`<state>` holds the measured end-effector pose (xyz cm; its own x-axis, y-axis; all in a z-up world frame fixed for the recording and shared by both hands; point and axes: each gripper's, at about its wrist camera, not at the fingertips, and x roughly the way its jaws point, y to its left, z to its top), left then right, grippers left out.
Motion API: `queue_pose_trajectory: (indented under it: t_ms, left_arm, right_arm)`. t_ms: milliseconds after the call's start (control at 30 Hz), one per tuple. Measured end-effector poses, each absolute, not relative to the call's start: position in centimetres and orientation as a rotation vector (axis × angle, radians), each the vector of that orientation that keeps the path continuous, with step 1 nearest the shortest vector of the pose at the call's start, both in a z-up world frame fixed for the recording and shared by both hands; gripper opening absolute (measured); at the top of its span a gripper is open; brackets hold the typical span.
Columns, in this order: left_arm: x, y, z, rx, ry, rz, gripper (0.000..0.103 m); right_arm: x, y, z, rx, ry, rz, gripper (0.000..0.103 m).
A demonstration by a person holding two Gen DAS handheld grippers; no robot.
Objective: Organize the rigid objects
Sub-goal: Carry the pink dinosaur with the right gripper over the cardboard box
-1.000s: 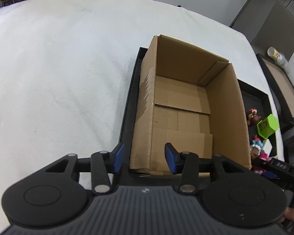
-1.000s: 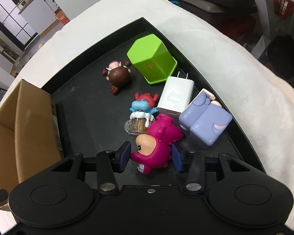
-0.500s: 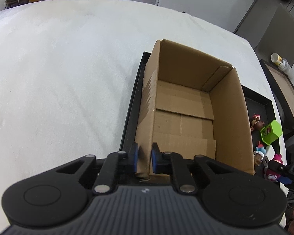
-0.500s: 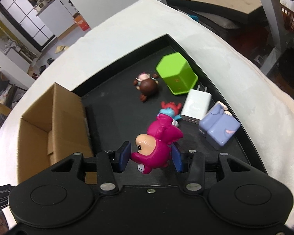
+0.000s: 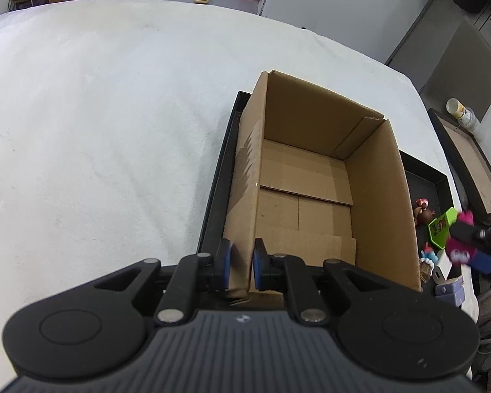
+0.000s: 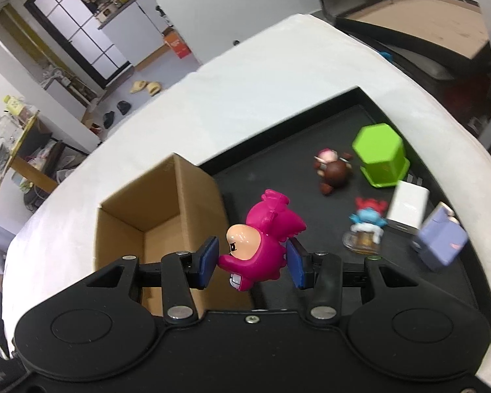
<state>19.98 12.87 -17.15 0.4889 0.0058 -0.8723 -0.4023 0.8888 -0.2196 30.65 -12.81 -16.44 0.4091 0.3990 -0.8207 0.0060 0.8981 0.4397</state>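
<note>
Left wrist view first: my left gripper (image 5: 241, 262) is pinched tight on the near wall of the cardboard box (image 5: 314, 177), close to its lower left corner, one pad outside and one inside, so the box is pinned where it sits at the left end of the black tray (image 5: 425, 177). Box looks empty from here. At the right edge of the frame I can just make out the pink toy (image 5: 460, 245) coming in, blurry, held by the other tool. Right wrist view: my right gripper (image 6: 251, 263) is clamped on the pink figure (image 6: 262, 235) at a medium width, pads on both flanks, and it hangs clear above the tray floor, bottom centre of the frame, just right of the box (image 6: 167, 216). The green block (image 6: 379, 157), brown figure (image 6: 332, 172), blue figure (image 6: 366, 219), white charger (image 6: 407, 206) and purple toy (image 6: 440, 240) are all lying in the tray, right half of the frame. My plan for doing this cleanly: hold the box firm with the left, carry the figure over the right-hand wall with room to spare, centre it over the opening, lower a bit, then let go, since a drop from high up could bounce it out
</note>
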Motion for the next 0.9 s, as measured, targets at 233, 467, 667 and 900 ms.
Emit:
queue_pose_trajectory:
  t_ms: [233, 467, 667, 900]
  left_arm:
    - [20.0, 12.8, -17.3, -0.447, 1.044, 0.227, 0.013]
    - [20.0, 13.2, -17.4, -0.469, 1.049, 0.217, 0.012]
    - [20.1, 13.6, -17.4, -0.478, 1.052, 0.207, 0.013]
    - [20.3, 14.0, -17.5, -0.495, 1.057, 0.194, 0.013]
  right_arm:
    - [31.9, -10.2, -15.5, 0.393, 1.104, 0.310, 0.045]
    - [31.8, -7.3, -14.8, 0.348, 1.097, 0.392, 0.045]
    - [31.7, -4.7, -14.9, 0.260, 1.101, 0.456, 0.045]
    - [31.4, -1.8, -15.1, 0.141, 1.106, 0.534, 0.045]
